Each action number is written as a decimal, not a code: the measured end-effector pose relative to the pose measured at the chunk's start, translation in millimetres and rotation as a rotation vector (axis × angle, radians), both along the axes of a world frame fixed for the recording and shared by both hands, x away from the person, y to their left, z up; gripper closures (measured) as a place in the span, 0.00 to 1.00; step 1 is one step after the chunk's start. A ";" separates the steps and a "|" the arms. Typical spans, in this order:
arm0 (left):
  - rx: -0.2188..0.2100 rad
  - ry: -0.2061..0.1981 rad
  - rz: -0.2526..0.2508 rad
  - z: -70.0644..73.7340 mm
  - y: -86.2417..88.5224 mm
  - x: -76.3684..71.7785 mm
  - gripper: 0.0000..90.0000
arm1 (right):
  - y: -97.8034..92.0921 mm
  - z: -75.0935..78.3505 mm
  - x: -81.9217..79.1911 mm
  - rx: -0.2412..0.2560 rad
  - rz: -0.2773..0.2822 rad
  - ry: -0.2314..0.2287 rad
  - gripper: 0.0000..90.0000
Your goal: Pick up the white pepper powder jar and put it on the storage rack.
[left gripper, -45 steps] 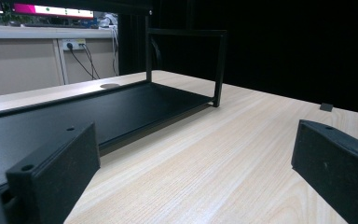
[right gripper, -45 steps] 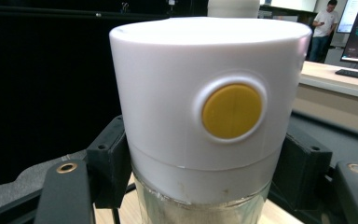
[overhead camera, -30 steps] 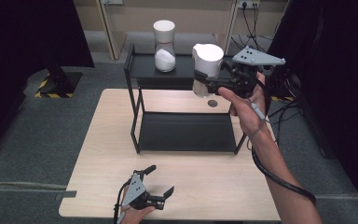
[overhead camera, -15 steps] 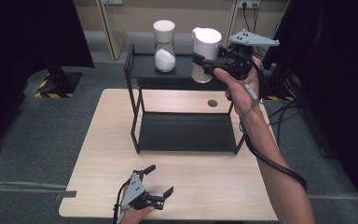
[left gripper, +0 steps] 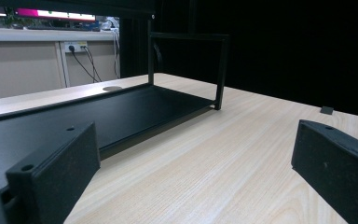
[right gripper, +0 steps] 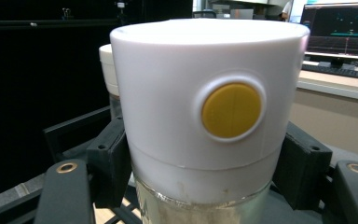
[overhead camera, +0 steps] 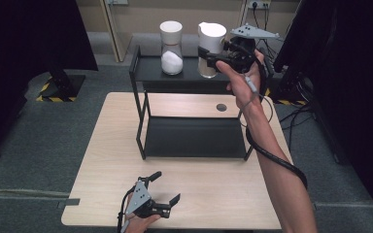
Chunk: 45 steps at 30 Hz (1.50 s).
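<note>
The fingers of the right gripper clamp the jar from both sides just below its white cap, its long axis upright between them. The jar hangs over the right end of the shelf top, with a second jar standing apart to its left. The left gripper rests spread and empty on the table, well apart.

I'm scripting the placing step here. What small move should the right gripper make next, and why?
Probably lower it straight down: the right gripper is shut on the white-lidded jar over the shelf top, beside the other jar, apparently not set down.
</note>
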<state>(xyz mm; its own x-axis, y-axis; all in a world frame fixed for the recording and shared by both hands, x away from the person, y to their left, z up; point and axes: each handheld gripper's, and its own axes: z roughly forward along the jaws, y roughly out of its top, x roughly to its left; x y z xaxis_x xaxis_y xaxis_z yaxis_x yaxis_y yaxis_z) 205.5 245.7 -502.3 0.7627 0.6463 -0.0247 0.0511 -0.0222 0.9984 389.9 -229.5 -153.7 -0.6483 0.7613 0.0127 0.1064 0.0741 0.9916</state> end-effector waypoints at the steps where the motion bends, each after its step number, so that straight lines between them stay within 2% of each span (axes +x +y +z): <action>1: 0.000 0.001 0.000 0.0 0.1 0.1 0.00 | 0.7 0.1 1.5 -0.001 -0.002 0.001 0.34; 9: -0.004 0.003 0.000 0.2 1.5 0.6 0.00 | 5.9 -1.5 10.4 0.003 -0.022 0.010 0.34; 31: -0.003 0.004 -0.010 0.1 0.4 -0.3 0.00 | 16.7 -18.6 27.4 0.026 -0.108 0.022 0.34; 45: -0.005 0.003 -0.011 0.0 0.4 -0.5 0.00 | 19.4 -26.8 30.1 0.019 -0.109 0.007 0.34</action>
<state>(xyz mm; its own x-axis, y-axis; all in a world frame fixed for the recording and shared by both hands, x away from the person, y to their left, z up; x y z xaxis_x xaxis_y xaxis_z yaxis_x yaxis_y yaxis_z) 205.0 246.1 -502.3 0.7698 0.6375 -0.0301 0.0537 -0.0177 0.9984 420.0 -210.1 -180.6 -0.5616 0.8268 0.0317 0.1197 0.0433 0.9919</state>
